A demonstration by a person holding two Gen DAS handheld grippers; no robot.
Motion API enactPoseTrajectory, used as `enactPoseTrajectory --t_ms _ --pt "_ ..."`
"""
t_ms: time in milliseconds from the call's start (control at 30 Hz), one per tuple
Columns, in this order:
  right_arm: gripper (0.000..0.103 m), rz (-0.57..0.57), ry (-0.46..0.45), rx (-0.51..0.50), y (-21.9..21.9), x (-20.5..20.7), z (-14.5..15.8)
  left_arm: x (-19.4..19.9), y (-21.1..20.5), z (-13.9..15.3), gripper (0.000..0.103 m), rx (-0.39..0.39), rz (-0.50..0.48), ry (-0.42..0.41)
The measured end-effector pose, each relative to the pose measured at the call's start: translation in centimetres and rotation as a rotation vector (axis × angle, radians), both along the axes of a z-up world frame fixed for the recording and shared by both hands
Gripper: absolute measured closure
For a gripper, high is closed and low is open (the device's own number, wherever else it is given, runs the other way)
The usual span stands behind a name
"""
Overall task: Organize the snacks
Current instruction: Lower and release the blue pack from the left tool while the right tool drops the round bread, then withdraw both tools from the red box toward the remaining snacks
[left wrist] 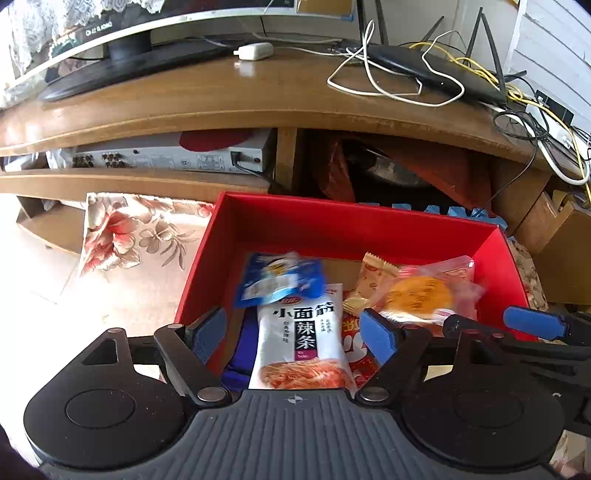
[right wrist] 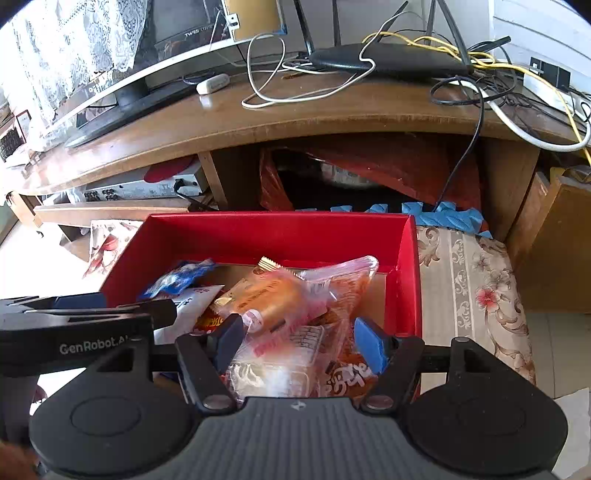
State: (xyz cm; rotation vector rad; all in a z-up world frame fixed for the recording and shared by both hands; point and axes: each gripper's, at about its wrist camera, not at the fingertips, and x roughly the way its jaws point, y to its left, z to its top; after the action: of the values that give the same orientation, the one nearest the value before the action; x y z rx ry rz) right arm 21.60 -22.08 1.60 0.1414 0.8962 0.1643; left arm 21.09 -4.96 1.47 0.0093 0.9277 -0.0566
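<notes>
Blue-padded grippers [left wrist: 293, 332] (jaws apart) over box [left wrist: 332, 221]

The white snack packet [left wrist: 301, 336] carries the printed characters "小面筋" and "辣条". The left gripper [right wrist: 79, 312] body, seen from the right wrist, is marked "GenRobot.AI". The monitor [right wrist: 184, 22] bezel lettering is unclear.

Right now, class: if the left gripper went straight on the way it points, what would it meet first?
Probably the white snack pack, lying between its open jaws in the red box; the blue pack lies just beyond. Depth is hard to judge.
</notes>
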Motion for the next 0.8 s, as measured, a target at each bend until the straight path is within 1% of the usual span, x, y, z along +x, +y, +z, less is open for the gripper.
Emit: enactPoseTrajectory --t_ms 367,600,800 --pt "0.040 -0.007 -0.017 0.018 0.0 -0.9 0.9 -0.9 0.2 1.0 0.019 -0.017 0.010 -0.013" --pt "0.039 -0.010 -0.033 0.037 -0.3 -2.5 2.0 -2.4 0.4 2.0 0.019 -0.043 0.007 -0.038" --pt "0.039 -0.008 -0.038 0.048 -0.4 -4.1 2.5 -3.9 0.4 2.6 0.019 -0.042 0.000 -0.057"
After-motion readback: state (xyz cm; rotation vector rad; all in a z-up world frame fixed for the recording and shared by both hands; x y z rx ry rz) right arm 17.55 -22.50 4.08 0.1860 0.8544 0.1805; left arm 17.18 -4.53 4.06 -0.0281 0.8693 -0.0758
